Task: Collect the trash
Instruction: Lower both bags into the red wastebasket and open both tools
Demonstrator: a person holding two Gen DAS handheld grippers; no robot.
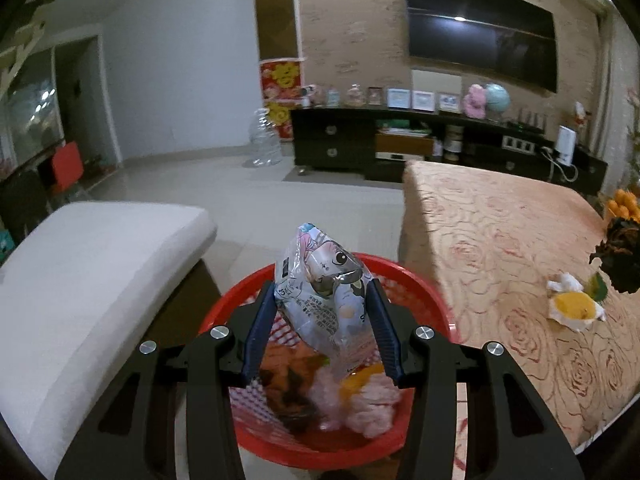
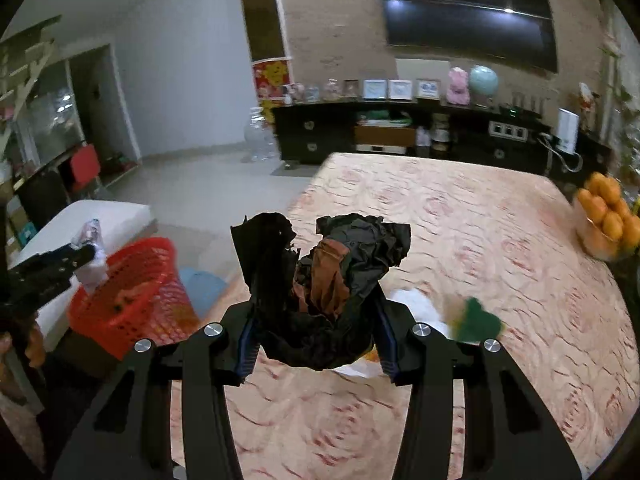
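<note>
My left gripper [image 1: 322,292] is shut on a crinkled cartoon-printed snack wrapper [image 1: 324,292], held over the red mesh basket [image 1: 424,292], which holds pink tissue, orange peel and dark scraps. My right gripper [image 2: 316,300] is shut on a crumpled black and brown wrapper [image 2: 332,280] above the table with the rose-patterned cloth [image 2: 480,248]. In the right wrist view the red basket [image 2: 132,296] stands off the table's left edge, with the left gripper [image 2: 86,258] and its wrapper [image 2: 94,260] above its rim. More trash lies on the table: a white tissue with yellow peel [image 1: 574,306] and a green scrap [image 2: 476,322].
A white cushioned seat [image 1: 92,280] stands left of the basket. A bowl of oranges [image 2: 608,216] sits at the table's right edge, with a dark dried flower [image 1: 618,256] beside it. A dark TV cabinet [image 1: 400,144] lines the far wall. Tiled floor lies between.
</note>
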